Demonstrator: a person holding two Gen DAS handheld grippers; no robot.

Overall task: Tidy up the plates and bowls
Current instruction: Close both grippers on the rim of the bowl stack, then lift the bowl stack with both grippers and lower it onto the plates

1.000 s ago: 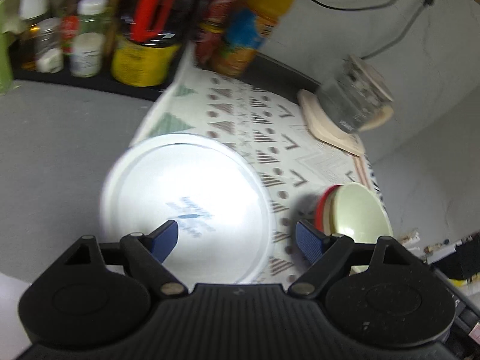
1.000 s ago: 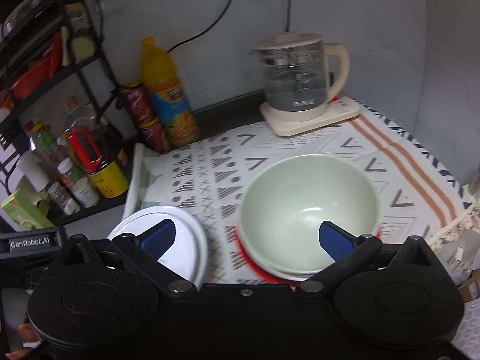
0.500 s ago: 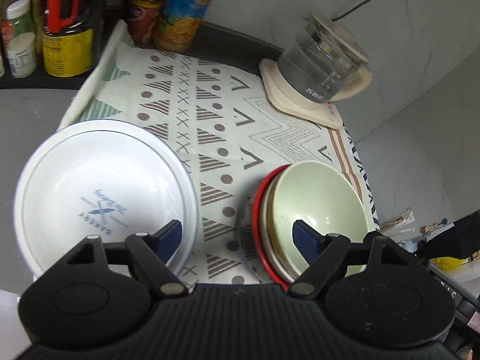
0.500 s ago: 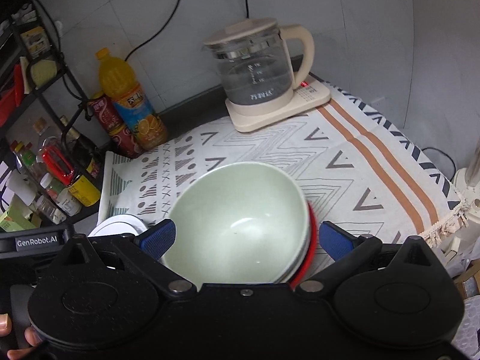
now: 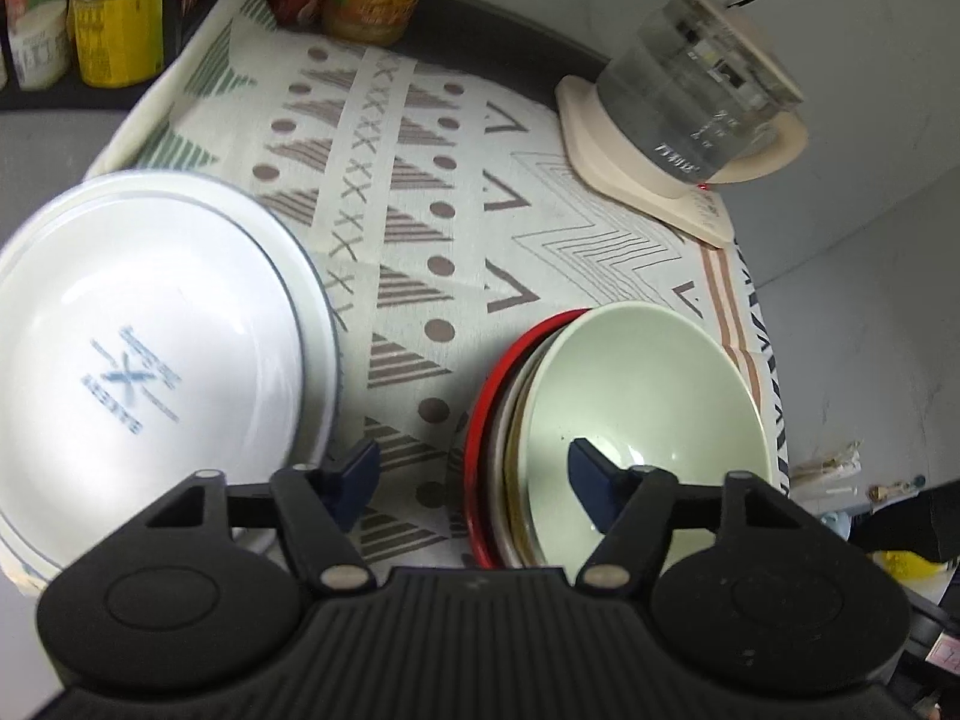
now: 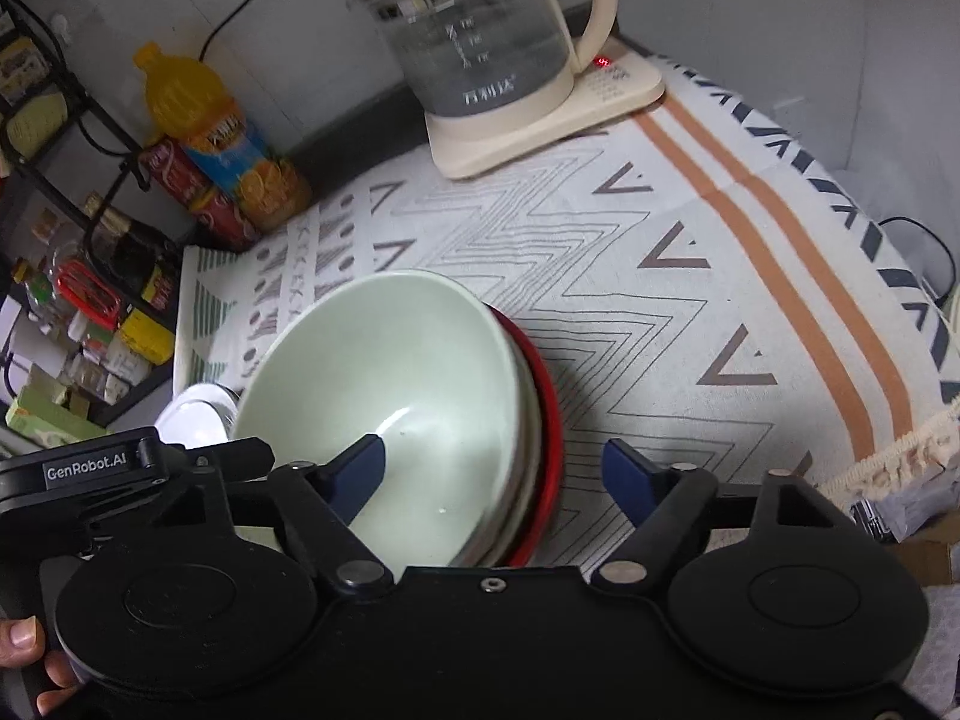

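A pale green bowl (image 5: 642, 396) sits on top of a stack of bowls whose lowest one is red (image 5: 480, 420), on the patterned cloth. A white plate (image 5: 144, 348) with blue print lies to its left. My left gripper (image 5: 474, 474) is open and empty, its jaws straddling the stack's left rim. My right gripper (image 6: 495, 474) is open and empty, its jaws straddling the right rim of the green bowl (image 6: 390, 384) and red bowl (image 6: 549, 420). The white plate (image 6: 195, 414) shows only partly there.
A glass kettle (image 6: 480, 42) on a cream base stands at the back right of the cloth (image 6: 690, 276). An orange juice bottle (image 6: 222, 144) and red cans (image 6: 198, 198) stand at the back. A black shelf with jars (image 6: 90, 312) is at the left.
Both grippers have moved in on the bowl stack. The left gripper swung right from over the white plate. The right gripper shifted right, so the stack's right rim now lies between its jaws.
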